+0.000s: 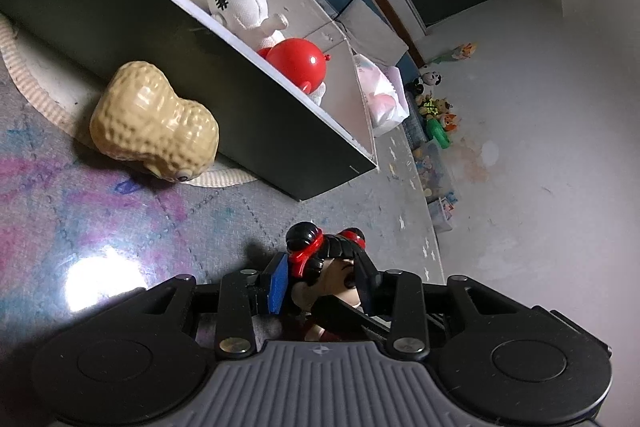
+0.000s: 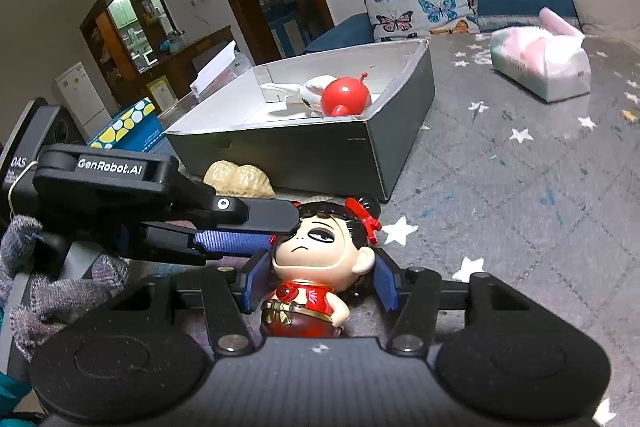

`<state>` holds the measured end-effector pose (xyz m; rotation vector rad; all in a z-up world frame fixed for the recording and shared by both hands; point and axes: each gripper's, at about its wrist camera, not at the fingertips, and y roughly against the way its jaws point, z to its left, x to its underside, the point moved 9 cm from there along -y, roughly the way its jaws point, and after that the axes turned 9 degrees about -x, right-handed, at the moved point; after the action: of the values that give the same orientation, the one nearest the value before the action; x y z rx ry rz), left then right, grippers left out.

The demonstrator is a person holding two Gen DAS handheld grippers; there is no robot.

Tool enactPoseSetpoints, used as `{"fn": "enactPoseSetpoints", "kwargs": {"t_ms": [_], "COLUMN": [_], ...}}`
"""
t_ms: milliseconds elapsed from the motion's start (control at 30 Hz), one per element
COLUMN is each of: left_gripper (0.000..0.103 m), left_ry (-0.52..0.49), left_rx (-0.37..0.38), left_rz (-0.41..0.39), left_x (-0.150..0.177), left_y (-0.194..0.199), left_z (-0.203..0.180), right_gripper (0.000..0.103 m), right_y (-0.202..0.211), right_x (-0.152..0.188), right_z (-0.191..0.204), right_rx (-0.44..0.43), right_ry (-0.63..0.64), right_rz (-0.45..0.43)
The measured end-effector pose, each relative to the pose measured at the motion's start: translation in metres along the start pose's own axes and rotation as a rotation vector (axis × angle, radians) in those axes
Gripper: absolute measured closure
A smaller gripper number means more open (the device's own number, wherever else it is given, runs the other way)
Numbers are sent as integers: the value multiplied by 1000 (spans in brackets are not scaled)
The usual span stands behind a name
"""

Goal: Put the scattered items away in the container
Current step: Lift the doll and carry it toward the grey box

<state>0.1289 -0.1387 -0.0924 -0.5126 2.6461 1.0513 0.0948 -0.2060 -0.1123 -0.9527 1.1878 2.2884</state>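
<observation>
Beside 1 box w/ 2 toys: 1 peanut; L tool grips 1 doll, R tool open round it

The left gripper has its jaws closed onto the figurine's head, while the right gripper brackets it, jaws apart.

Dim indoor light — glare patch on the mat, fisheye-warped edges.
</observation>
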Motion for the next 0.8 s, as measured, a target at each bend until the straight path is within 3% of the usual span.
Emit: {"fn": "enactPoseSetpoints", "kwargs": {"t_ms": [367, 800], "left_gripper": [66, 66], "left_ry": [-38, -63], "left_rx": [-2, -56], "left_rz": [-112, -301], "left_x": [-16, -124], "left_y": [45, 83], "left_z": [-15, -18], "right_gripper": [48, 49], "right_y": [6, -47], "right_x": [-28, -137], "right_z": [30, 59], "right_rx": [-29, -100], "right_ry": [83, 189], "right_rz": [-48, -121]}}
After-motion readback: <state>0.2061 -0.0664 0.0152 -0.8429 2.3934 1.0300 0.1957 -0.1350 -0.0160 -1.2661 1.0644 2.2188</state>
